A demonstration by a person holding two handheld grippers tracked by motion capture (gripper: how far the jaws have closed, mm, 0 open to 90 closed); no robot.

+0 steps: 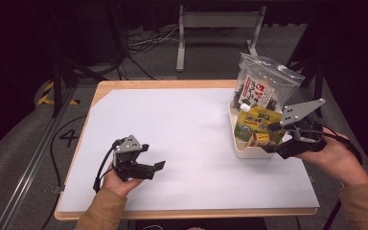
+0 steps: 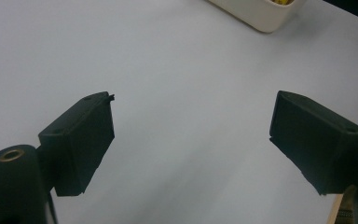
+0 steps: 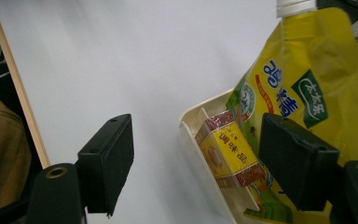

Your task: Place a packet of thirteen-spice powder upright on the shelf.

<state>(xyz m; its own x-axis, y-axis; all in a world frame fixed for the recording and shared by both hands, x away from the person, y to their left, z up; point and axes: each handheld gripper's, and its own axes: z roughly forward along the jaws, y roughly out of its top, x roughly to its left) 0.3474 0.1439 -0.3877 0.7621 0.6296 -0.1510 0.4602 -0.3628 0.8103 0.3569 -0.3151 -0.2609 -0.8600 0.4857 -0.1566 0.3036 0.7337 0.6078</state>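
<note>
While apart (nothing held), right gripper [image 1: 271,146] jaws.

Overhead cam; tool cams share tray [image 1: 242,149].

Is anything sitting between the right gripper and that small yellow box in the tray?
Nothing visible does. The right gripper is open just in front of the yellow box, which lies in the near end of the cream tray. The yellow pouch leans right beside the box, close to one jaw, so it crowds that side.
</note>
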